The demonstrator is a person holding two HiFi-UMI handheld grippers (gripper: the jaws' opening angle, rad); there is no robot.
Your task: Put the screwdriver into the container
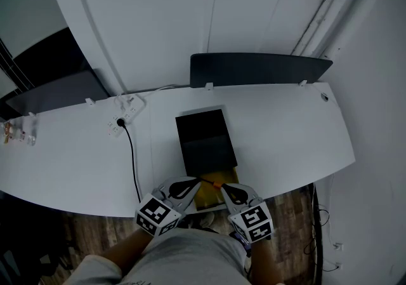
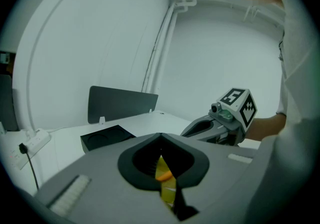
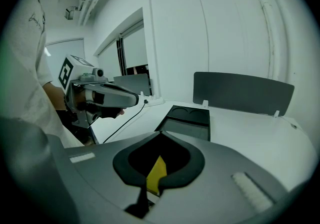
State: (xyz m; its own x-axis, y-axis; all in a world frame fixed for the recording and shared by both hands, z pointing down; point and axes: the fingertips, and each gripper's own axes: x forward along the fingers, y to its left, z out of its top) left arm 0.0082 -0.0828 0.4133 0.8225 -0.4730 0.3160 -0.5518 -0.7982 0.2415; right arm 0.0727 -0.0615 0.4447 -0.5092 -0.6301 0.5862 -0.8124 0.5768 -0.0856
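**Screwdriver half hidden between 2 closed grippers**

The screwdriver (image 1: 214,183) lies on a yellow sheet (image 1: 208,196) at the near edge of the desk (image 1: 285,131), just short of the black container (image 1: 204,141). Only a thin dark shaft and an orange bit show. The left gripper (image 2: 161,137) and right gripper (image 3: 160,134) flank it, each with its jaws together tip to tip. Whether either tip touches the screwdriver is unclear.

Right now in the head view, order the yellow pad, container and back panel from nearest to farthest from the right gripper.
1. Yellow pad, just left of the right gripper, at the near edge.
2. Container, mid-table beyond it.
3. Back panel, upright at the far edge.
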